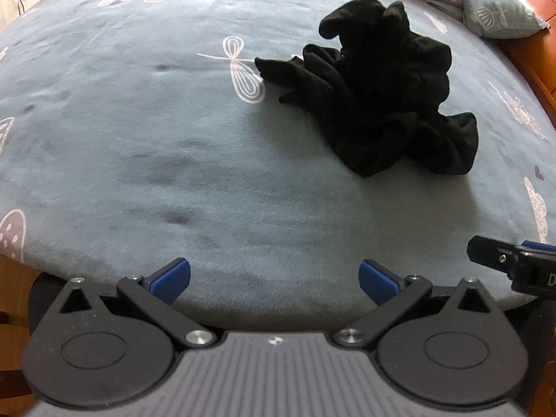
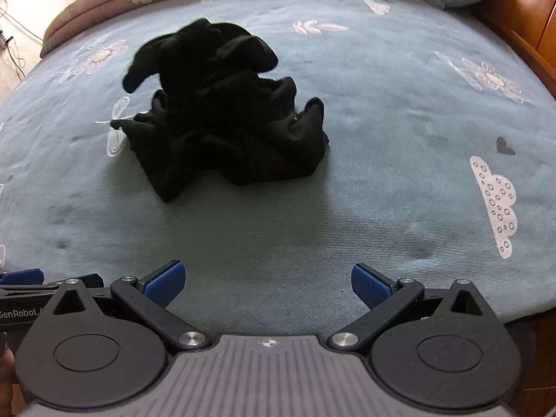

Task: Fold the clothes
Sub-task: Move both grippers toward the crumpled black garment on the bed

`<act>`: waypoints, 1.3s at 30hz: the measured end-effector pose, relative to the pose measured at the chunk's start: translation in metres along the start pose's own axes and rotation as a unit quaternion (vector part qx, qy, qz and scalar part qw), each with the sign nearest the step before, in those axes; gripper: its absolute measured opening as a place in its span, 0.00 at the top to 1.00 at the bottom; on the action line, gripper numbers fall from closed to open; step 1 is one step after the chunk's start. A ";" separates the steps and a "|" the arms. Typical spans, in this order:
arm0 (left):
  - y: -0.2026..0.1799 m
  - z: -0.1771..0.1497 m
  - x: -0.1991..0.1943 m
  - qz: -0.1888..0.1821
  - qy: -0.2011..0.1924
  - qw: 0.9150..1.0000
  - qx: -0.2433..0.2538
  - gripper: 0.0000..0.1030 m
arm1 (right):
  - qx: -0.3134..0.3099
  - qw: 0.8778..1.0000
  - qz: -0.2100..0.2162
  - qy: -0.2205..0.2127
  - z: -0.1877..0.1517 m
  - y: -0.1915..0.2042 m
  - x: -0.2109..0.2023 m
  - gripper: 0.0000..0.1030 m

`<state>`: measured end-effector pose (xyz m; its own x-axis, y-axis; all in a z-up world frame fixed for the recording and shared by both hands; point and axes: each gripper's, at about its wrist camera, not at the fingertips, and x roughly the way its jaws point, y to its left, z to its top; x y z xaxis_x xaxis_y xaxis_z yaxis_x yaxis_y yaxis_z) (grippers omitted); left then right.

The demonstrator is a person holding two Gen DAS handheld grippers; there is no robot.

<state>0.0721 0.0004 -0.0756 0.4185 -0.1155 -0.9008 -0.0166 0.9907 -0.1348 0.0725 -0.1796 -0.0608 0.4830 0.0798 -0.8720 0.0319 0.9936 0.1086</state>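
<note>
A black garment (image 1: pixel 375 104) was observed lying in a crumpled heap on the blue-grey printed bed cover (image 1: pixel 173 173), bunched with loose lobes sticking up and no flat panel or straight fold discernible. It was therefore recorded as not folded. The step in hand was judged to be the approach to the heap; which kind of garment it was could not be told.

The left gripper (image 1: pixel 274 279) was held low near the front edge of the bed, its jaws spread wide with nothing between them. The right gripper (image 2: pixel 266 283) was held likewise, jaws wide apart and empty; its tip was also seen at the right edge of the left wrist view.

The garment was noted well apart from both grippers, further up the bed: ahead and to the right of the left gripper, ahead and to the left of the right one, so roughly between their lines of sight.

The next move was judged to call for reaching forward, finding an edge or corner of the cloth, and spreading it flat before any fold could be laid.
</note>
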 end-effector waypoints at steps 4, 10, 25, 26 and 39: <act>0.001 0.008 0.005 -0.010 -0.006 1.000 -0.002 0.01 | 0.022 0.999 0.022 -0.008 0.005 -0.009 0.005 0.00; 0.018 0.013 -0.015 -0.080 -0.120 0.989 -0.027 0.01 | 0.055 0.997 0.055 -0.019 0.013 -0.022 0.014 0.00; 0.040 0.008 0.022 -0.071 -0.163 0.980 -0.083 0.01 | 0.021 0.985 0.130 -0.115 0.009 -0.046 0.029 0.00; 0.039 0.010 0.027 -0.071 -0.151 0.983 -0.074 0.01 | 0.008 0.985 0.140 -0.103 0.008 -0.048 0.036 0.00; 0.032 0.014 0.044 -0.087 -0.119 0.989 -0.013 0.01 | 0.002 0.990 0.128 -0.062 0.015 -0.062 0.066 0.00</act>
<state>0.1024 0.0284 -0.1134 0.6189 -0.2607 -0.7409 0.0527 0.9549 -0.2921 0.1155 -0.2373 -0.1183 0.5796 0.3185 -0.7501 -0.1030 0.9417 0.3203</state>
